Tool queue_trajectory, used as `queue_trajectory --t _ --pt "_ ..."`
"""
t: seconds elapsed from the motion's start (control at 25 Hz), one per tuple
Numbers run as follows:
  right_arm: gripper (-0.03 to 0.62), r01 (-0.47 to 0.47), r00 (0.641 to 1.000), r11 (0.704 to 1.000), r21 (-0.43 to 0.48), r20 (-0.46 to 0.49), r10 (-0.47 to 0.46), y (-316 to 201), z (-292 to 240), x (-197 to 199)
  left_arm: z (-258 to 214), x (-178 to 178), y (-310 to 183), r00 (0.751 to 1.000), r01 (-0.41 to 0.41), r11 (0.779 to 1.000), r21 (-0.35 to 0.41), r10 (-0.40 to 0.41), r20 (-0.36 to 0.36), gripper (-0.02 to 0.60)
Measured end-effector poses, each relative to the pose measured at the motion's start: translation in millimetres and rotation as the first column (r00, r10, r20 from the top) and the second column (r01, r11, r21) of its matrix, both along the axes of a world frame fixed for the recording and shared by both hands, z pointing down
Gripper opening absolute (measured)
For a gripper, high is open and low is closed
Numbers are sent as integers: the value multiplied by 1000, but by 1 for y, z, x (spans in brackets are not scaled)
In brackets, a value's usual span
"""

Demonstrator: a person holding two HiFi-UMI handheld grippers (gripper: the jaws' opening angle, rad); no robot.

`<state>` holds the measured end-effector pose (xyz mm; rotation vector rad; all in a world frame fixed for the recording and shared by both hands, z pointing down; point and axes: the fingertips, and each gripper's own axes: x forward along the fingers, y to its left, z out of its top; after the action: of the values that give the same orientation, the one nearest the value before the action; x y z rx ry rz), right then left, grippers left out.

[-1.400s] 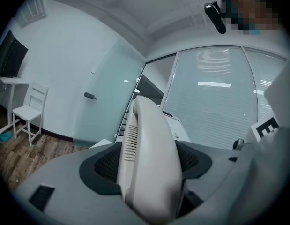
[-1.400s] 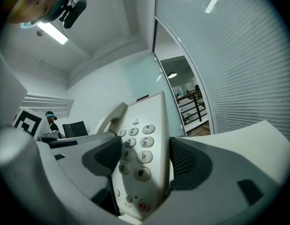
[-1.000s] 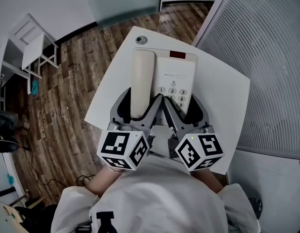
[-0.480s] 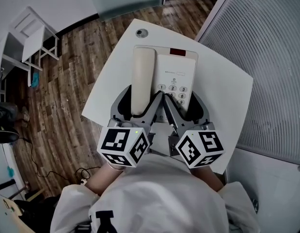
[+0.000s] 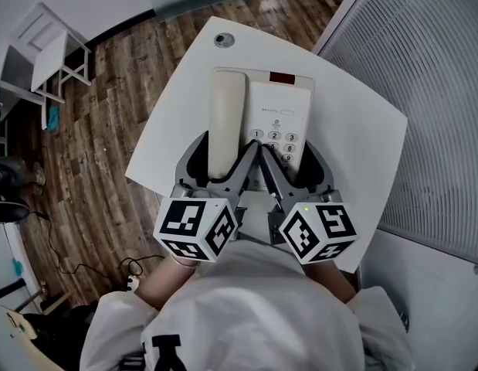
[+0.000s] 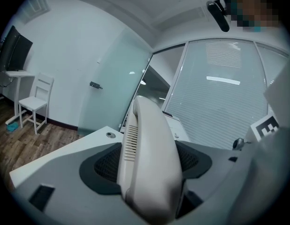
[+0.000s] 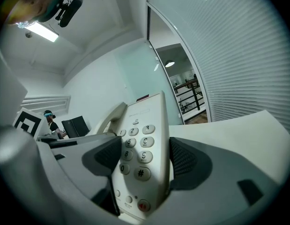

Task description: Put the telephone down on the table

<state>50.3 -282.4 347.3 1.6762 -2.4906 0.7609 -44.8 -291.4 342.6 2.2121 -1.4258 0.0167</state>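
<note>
A cream desk telephone (image 5: 279, 118) with its handset (image 5: 225, 122) on the cradle is over the small white table (image 5: 354, 141). My left gripper (image 5: 223, 158) is shut on the handset side; in the left gripper view the handset (image 6: 149, 163) fills the gap between the dark pads. My right gripper (image 5: 292, 159) is shut on the keypad side; the right gripper view shows the keys (image 7: 144, 156) between the pads. I cannot tell whether the telephone's base touches the table.
A round grommet (image 5: 223, 40) sits at the table's far corner. A ribbed wall (image 5: 424, 76) rises close on the right. Wooden floor (image 5: 92, 145) lies to the left, with a white chair (image 5: 44, 56) and a cable (image 5: 84, 273).
Both grippers and the telephone have edged slightly forward over the table. The grips look unchanged.
</note>
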Motion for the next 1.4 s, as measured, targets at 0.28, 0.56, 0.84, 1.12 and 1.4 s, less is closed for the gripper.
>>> queue_trajectory --t 0.28,0.56,0.84,1.12,1.4 --pt "327 5 1000 999 -33 -6 -5 -1 12 -1 13 -2 -1 1000 7 999 -41 -7 -5 344" --pt "327 11 1000 998 -54 -3 -11 -5 21 -4 22 -4 -4 1000 14 998 -58 -14 -4 344" --pt "327 8 1000 997 -77 0 -8 -9 34 -2 35 -3 -7 1000 18 996 -82 -18 -2 344" --pt "327 4 1000 995 -100 -4 -4 -12 46 0 47 0 -10 1000 14 995 -101 -14 -4 344" --pt "327 1 1000 992 -127 -4 -2 -14 57 2 59 3 -13 1000 9 992 -126 -10 -5 344"
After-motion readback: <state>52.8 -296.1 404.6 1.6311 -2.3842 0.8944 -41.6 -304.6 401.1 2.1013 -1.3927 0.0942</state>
